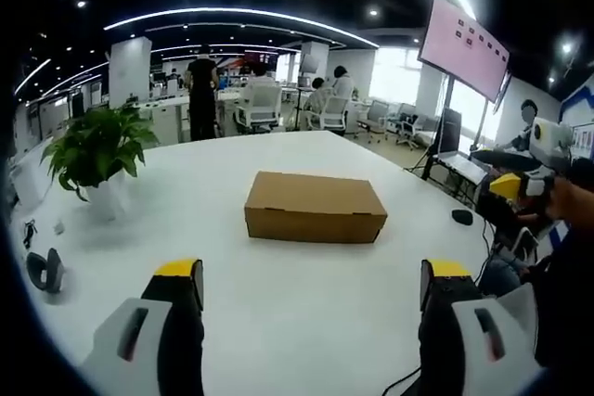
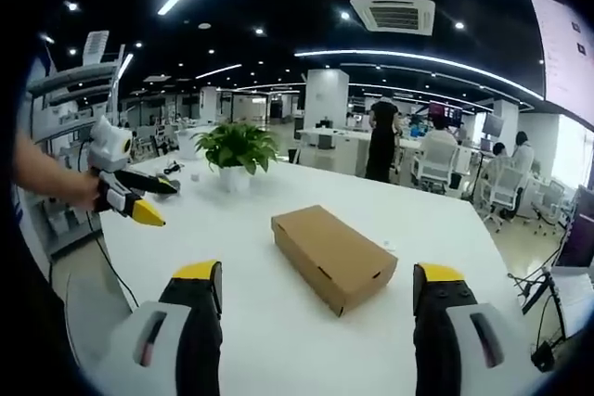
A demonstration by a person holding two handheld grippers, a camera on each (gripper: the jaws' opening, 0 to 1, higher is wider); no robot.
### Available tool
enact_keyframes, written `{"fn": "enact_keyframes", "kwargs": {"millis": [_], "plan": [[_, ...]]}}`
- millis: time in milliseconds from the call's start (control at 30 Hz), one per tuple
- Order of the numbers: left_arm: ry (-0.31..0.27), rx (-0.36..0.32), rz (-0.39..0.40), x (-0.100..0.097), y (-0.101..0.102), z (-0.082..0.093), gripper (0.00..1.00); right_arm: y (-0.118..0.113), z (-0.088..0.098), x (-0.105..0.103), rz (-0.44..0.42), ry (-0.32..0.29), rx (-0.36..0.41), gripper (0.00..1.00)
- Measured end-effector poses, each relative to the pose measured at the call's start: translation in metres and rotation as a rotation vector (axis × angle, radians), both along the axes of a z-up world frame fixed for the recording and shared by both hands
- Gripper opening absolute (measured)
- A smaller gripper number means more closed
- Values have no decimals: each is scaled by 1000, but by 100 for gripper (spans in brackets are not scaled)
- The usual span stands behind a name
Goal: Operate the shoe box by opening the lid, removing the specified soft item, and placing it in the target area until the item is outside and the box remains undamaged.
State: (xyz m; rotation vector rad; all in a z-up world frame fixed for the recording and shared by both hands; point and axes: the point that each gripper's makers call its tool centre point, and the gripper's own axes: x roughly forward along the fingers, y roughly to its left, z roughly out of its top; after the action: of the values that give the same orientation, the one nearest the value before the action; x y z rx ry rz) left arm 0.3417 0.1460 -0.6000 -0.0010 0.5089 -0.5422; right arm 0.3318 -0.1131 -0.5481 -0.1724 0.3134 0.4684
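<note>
A plain brown cardboard shoe box (image 1: 316,207) lies shut on the white table (image 1: 232,164), a little beyond my left gripper (image 1: 316,277), whose yellow-tipped jaws stand wide apart and hold nothing. In the right gripper view the same box (image 2: 332,256) lies at an angle just ahead of my right gripper (image 2: 320,289), also open and holding nothing. The right gripper (image 1: 520,183) shows at the right edge of the left gripper view, held up off the table. The left gripper (image 2: 130,194) shows at the left of the right gripper view in a hand. The soft item is hidden inside the box.
A potted green plant (image 1: 97,150) stands at the table's left side, seen also as the plant (image 2: 237,150) beyond the box. Small dark objects (image 1: 42,271) lie near the left edge. A black mouse-like item (image 1: 461,217) sits at the right. Office chairs, people and a screen (image 1: 462,44) stand behind.
</note>
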Motion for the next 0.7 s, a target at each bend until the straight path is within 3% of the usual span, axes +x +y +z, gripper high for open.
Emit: {"fn": "enact_keyframes", "kwargs": {"millis": [33, 100, 133, 167, 200, 300, 433, 500, 567, 700], "plan": [[9, 13, -7, -1, 0, -3, 98, 0, 0, 0, 2, 0, 3, 84], [11, 29, -12, -1, 1, -7, 98, 8, 6, 0, 21, -5, 82, 87], [8, 24, -8, -1, 2, -6, 98, 16, 24, 0, 31, -42, 234, 91], [7, 14, -4, -2, 2, -5, 98, 19, 37, 1, 46, -76, 330, 94], [9, 5, 2, -2, 2, -6, 98, 17, 41, 2, 40, -85, 366, 94], [17, 3, 12, -5, 5, -11, 99, 4, 20, 6, -12, -21, 254, 92], [24, 9, 49, -4, 15, -14, 99, 2, 15, 4, -16, -24, 235, 92], [33, 19, 48, -1, 18, -17, 99, 1, 14, 6, -19, -19, 219, 96], [91, 21, 38, 1, 21, -23, 99, 5, 20, 12, 11, -25, 183, 99], [97, -24, 35, 18, 20, -16, 99, -2, 28, 26, 40, -30, 33, 99]]}}
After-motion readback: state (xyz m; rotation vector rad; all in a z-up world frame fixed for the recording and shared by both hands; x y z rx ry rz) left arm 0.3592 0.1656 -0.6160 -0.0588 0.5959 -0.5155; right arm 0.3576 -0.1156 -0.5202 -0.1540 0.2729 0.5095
